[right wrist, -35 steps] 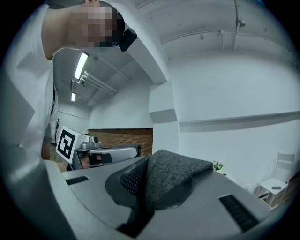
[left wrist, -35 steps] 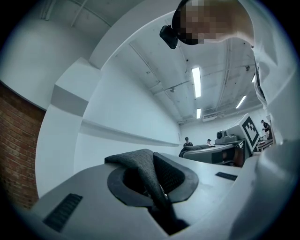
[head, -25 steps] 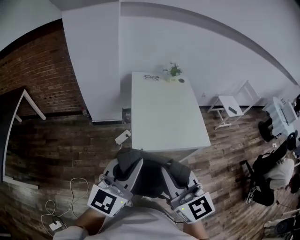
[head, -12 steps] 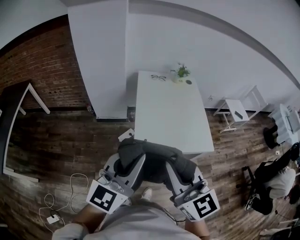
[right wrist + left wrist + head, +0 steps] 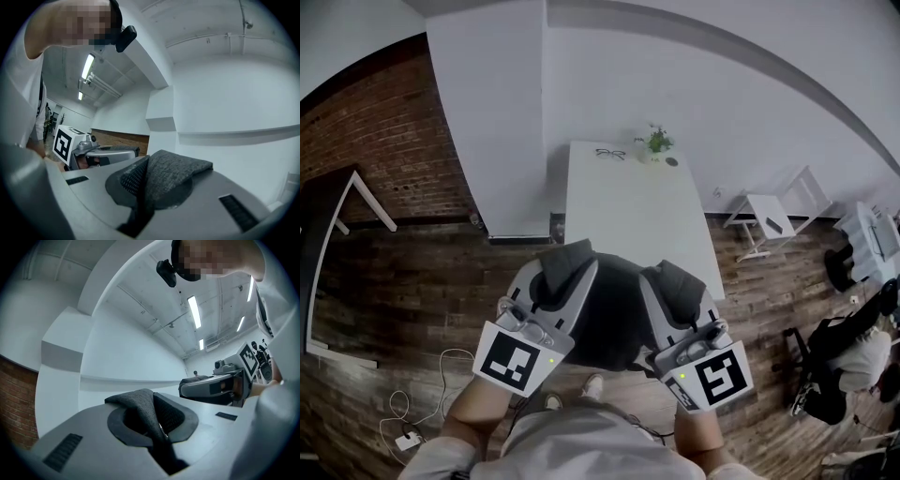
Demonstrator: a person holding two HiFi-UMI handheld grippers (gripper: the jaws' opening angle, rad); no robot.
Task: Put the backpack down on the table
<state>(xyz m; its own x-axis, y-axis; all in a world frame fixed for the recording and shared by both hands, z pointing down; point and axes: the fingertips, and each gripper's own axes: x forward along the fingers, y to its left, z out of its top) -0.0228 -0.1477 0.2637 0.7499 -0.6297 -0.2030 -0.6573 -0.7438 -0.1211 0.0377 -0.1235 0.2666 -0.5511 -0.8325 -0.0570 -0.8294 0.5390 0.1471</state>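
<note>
Backpack [image 5: 609, 314] has risen toward the table [image 5: 633, 211] — now hung between left gripper [image 5: 567, 270] and right gripper [image 5: 677, 286], each clamped on its grey fabric. Table stretches lengthwise just beyond, equally near both.

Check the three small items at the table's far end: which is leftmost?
The eyeglasses; the potted plant and dark round object sit to their right.

Dark grey backpack [image 5: 609, 314], white table [image 5: 633, 220], brown plank floor [image 5: 422, 281].
</note>
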